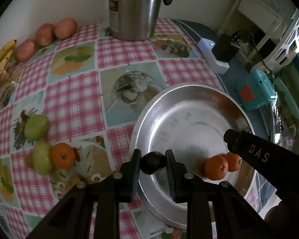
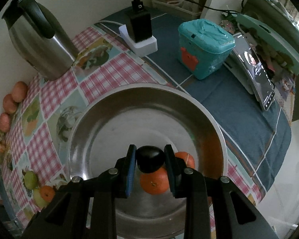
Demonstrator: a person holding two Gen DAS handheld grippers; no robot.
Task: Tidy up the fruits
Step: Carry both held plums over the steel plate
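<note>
Two dark plums, one to each gripper, are what we carry at this moment. The left gripper has its jaws closed on a dark plum, pinched across its middle between the blue-edged pads. The right gripper is closed the same way on a second dark plum. Both point steeply down at the table.

Item, receiving vessel: a steel bowl, wide and shallow, holding two oranges that touch each other near its right side in the left view.

Item, the relation that counts. Our left plum hangs just over the bowl's near-left rim, so the bowl floor lies ahead and to the right of it. Our right plum hangs directly above the nearer orange, well inside the rim. We judge the right hand nearer a drop, though it needs a nudge toward bare metal. The plums look nearly round, so no axis matters.

Item, open room: the bowl's centre and far half are bare. The right gripper's body crosses the bowl's right side in the left view, so the left side is freer.

Item, unsorted on the checked cloth: two green fruits, an orange, three red apples, bananas.
</note>
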